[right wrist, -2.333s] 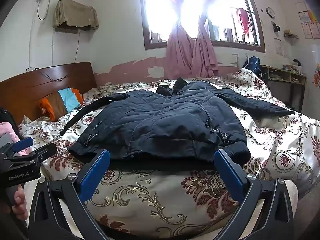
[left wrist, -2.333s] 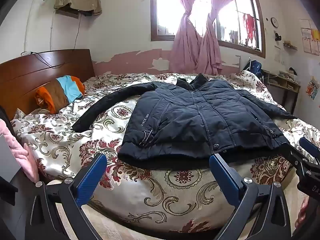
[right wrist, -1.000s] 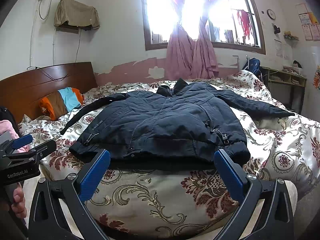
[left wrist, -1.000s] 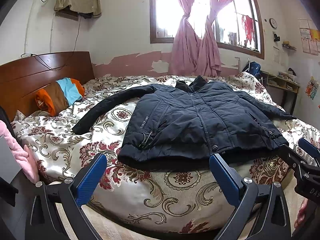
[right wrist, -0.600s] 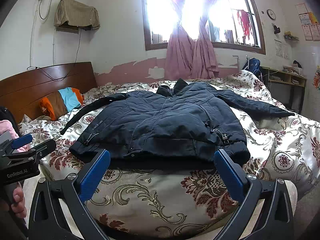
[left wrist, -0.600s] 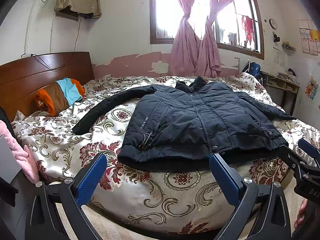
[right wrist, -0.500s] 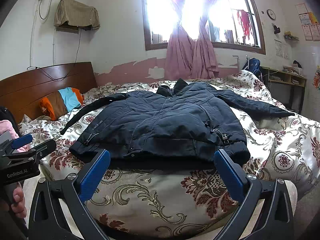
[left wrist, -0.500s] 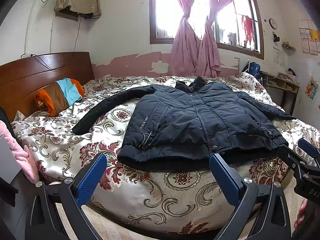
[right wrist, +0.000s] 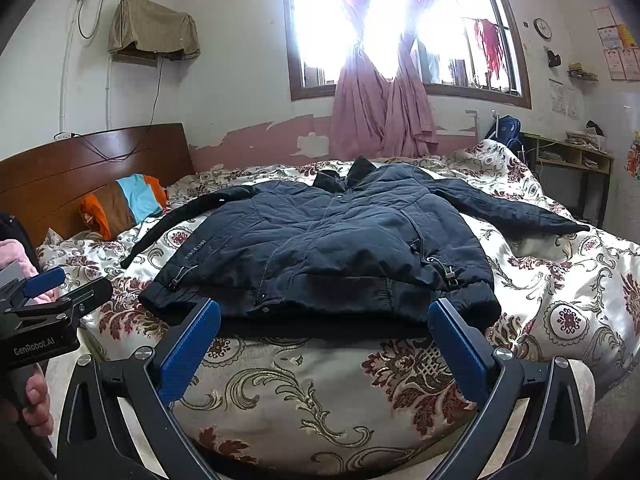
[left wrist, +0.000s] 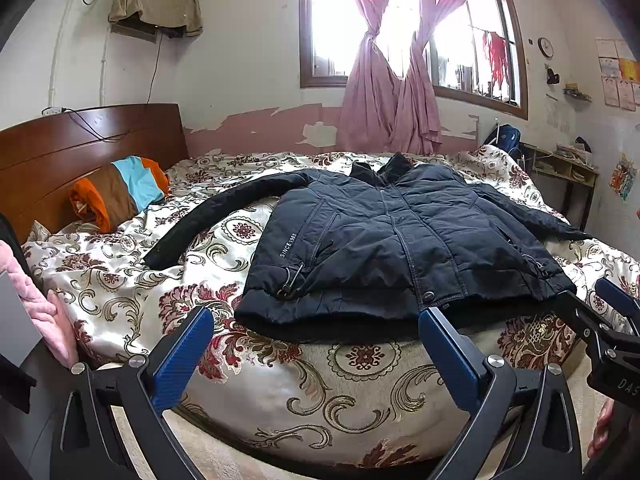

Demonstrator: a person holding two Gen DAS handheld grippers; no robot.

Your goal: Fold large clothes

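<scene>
Left wrist view is showing a bed [left wrist: 132,296] with a slippery-looking floral cover, and on it a dark padded jacket [left wrist: 384,248] is lying face up, zipped, its collar pointing toward the window and its hem sitting right at the near edge of the mattress. Both sleeves are stretching outward, the left sleeve [left wrist: 216,216] reaching toward a striped pillow [left wrist: 120,196] by the headboard, the right sleeve [right wrist: 508,208] running toward the desk side. Folding is not looking started; the jacket is lying fully spread.

Risk is sitting mainly with that hem: the cover is looking glossy, and a pull toward the person could be sliding the whole jacket off the edge rather than folding it. The padding is looking thick and springy, so a fold could be popping back open unless pressed down. A shallow pinch could be catching only the outer shell or a drawcord toggle [left wrist: 292,276], letting the bulk sag out. A grab could also be snagging the cover along with the cloth.

The left gripper [left wrist: 312,344] is hovering short of the hem, fingers spread wide and holding nothing. The right gripper [right wrist: 324,332] is likewise standing spread and empty before the hem.
</scene>
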